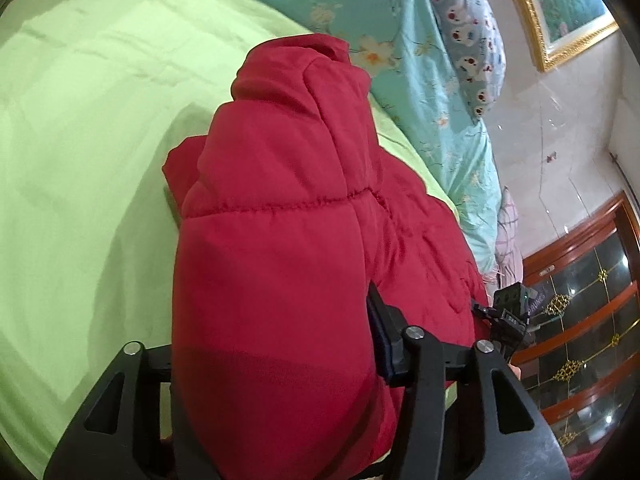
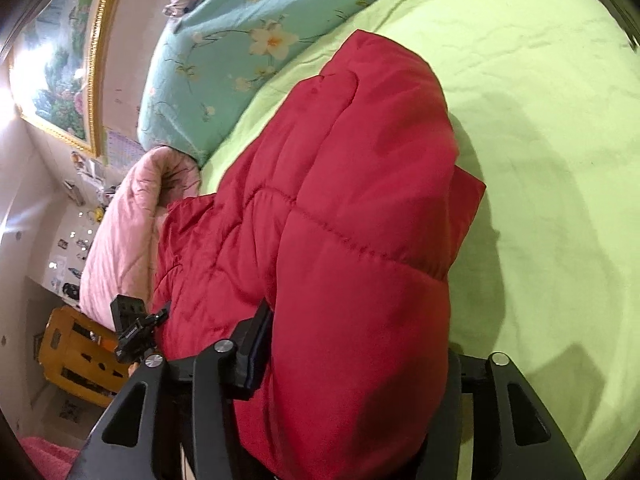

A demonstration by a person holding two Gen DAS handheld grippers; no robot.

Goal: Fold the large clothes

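1. The left gripper [image 1: 276, 364] pinches one thick edge of the red padded jacket [image 1: 288, 216]; the right gripper [image 2: 352, 360] pinches another.
2. The jacket lies bunched on the green sheet [image 1: 80, 120].
3. Risk: slick, puffy padding could squeeze out of either pinch, undoing the fold.
4. Count: one jacket, two grippers, one floral quilt [image 2: 224, 40].

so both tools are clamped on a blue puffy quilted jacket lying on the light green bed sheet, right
Not quite: the puffy quilted jacket is red, not blue. Both wrist views show this. The rest holds: the left tool and right tool are each clamped on it, and it lies on the light green bed sheet.
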